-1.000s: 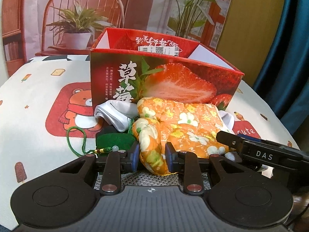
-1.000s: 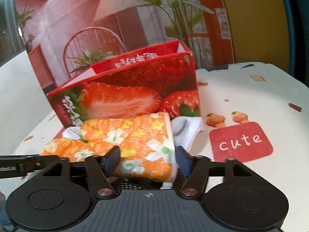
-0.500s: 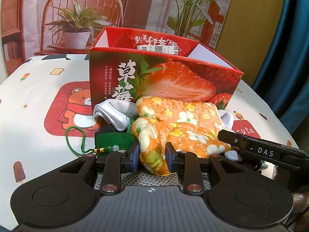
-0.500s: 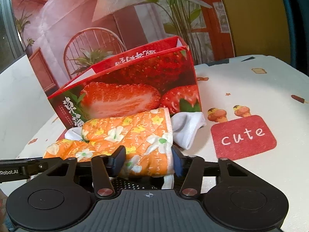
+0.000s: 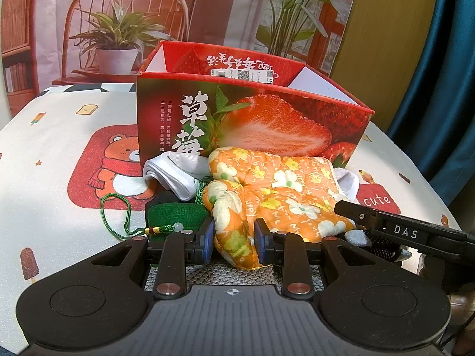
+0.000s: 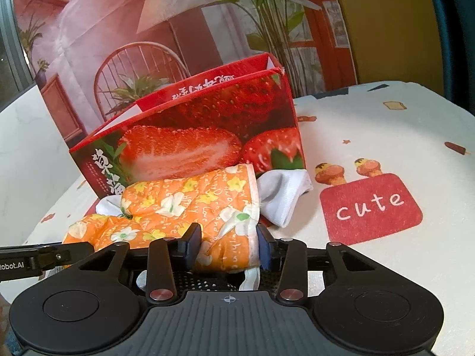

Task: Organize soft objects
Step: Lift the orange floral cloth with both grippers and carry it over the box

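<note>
An orange flowered oven mitt (image 5: pixel 282 190) (image 6: pixel 193 204) lies on the tablecloth in front of an open red strawberry box (image 5: pixel 252 118) (image 6: pixel 190 136). My left gripper (image 5: pixel 233 241) is shut on the mitt's thumb end, its blue pads pressing the fabric. At the cuff end, my right gripper (image 6: pixel 228 247) has the white-edged hem pinched between its pads. White socks (image 5: pixel 178 175) (image 6: pixel 282 198) lie beside the mitt on either side. A green pouch (image 5: pixel 175 216) with a green cord (image 5: pixel 118 213) rests just left of my left gripper.
The tablecloth (image 5: pixel 59 136) (image 6: pixel 386 136) carries a bear patch and a red "cute" patch (image 6: pixel 371 204). My right gripper's body (image 5: pixel 400 231) reaches in from the right in the left wrist view. A printed backdrop and a blue curtain (image 5: pixel 439 74) stand behind.
My right gripper's jaws have narrowed onto the mitt's cuff, bunching the hem between the pads. The left gripper keeps its hold and has not moved.
</note>
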{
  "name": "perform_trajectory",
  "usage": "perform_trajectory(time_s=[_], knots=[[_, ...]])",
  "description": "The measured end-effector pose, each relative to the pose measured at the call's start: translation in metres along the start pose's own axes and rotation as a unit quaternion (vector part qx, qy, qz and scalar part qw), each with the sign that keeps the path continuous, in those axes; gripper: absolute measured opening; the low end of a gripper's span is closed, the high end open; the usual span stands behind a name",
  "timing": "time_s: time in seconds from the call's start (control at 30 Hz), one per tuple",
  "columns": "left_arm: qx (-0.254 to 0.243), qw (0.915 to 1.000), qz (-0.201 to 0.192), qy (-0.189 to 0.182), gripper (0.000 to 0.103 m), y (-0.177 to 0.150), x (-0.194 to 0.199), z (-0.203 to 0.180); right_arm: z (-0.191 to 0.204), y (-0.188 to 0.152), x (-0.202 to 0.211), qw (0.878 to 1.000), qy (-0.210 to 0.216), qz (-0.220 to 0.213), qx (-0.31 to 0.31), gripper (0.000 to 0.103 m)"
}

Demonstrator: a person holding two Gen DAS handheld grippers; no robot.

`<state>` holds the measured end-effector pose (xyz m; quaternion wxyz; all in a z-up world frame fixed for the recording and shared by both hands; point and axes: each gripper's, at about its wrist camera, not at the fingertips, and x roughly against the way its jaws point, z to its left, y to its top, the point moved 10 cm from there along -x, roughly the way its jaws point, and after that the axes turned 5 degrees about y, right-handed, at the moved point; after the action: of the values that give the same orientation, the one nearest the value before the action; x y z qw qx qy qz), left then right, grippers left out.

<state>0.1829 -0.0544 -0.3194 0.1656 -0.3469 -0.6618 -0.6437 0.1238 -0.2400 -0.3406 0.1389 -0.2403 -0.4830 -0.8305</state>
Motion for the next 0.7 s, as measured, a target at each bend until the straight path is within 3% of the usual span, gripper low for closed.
perform_trajectory(time_s=[0.23, 0.3, 0.4, 0.7], knots=[[-0.004, 1.0000, -0.002, 0.001, 0.029, 0.000, 0.000, 0.000, -0.010, -0.004, -0.004, 0.998, 0.024, 0.015, -0.061, 0.041], [-0.005, 1.0000, -0.005, 0.003, 0.024, 0.002, 0.001, 0.001, -0.011, -0.002, -0.002, 0.997, 0.031, 0.015, -0.072, 0.035], [0.000, 0.9999, -0.013, 0.003, 0.020, 0.006, 0.006, 0.003, -0.003, 0.007, 0.007, 0.999, 0.028, -0.002, -0.045, 0.020], [-0.003, 0.9970, -0.078, 0.000, 0.018, 0.032, 0.040, 0.005, 0.031, 0.048, 0.046, 0.995, 0.057, -0.078, 0.026, 0.015]])
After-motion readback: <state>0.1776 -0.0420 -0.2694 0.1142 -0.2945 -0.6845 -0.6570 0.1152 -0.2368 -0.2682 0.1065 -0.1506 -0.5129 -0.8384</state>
